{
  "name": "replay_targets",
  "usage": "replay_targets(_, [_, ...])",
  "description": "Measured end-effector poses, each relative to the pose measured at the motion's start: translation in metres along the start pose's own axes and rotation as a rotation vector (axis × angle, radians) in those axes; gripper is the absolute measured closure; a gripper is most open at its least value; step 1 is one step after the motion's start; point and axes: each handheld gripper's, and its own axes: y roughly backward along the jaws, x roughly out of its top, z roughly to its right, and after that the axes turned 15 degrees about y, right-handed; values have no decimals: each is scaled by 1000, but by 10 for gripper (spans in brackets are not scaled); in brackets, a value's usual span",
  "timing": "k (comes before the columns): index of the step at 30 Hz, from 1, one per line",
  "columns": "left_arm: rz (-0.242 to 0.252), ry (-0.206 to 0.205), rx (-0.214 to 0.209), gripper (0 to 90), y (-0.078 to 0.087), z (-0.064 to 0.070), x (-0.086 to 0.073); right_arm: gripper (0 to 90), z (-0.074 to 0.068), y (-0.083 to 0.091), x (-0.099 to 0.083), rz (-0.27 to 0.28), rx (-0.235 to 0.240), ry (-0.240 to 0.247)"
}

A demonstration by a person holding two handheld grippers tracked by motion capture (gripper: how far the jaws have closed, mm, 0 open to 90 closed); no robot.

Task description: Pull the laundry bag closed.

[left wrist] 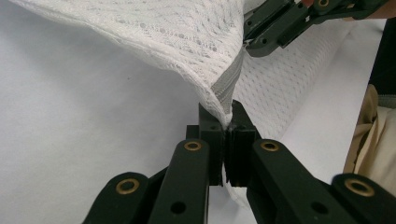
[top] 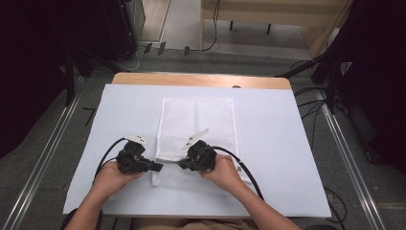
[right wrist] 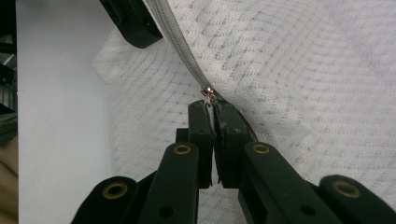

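A: Starting at the jaws, we see the left gripper (left wrist: 227, 122) clamped on the zipper end of the one white mesh bag (left wrist: 187, 42), its jaws pressed together with the fabric edge pinched between them.

B: And the right gripper (right wrist: 212, 108) has its jaws closed on the small metal zipper pull (right wrist: 208, 91), right where the grey zipper (right wrist: 180, 37) runs across the mesh.

A: We count two grippers, one bag, one zipper, one pull. From the left gripper view the bag's edge is lifted off the white sheet (left wrist: 70, 116), and the other gripper's jaws show at the top right.

B: The high view gives what the close ones cannot: the bag (top: 197, 120) lies in the middle of the sheet, on a wooden table (top: 201, 80). Both grippers meet tip to tip at the bag's near end, left hand (top: 112, 175) and right hand (top: 225, 171) beside each other.

A: The pull is too small to make out from there.
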Motion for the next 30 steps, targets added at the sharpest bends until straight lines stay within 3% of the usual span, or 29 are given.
replay_targets(30, [10, 3, -2, 882, 4, 0, -1, 882, 6, 13, -14, -30, -6, -33])
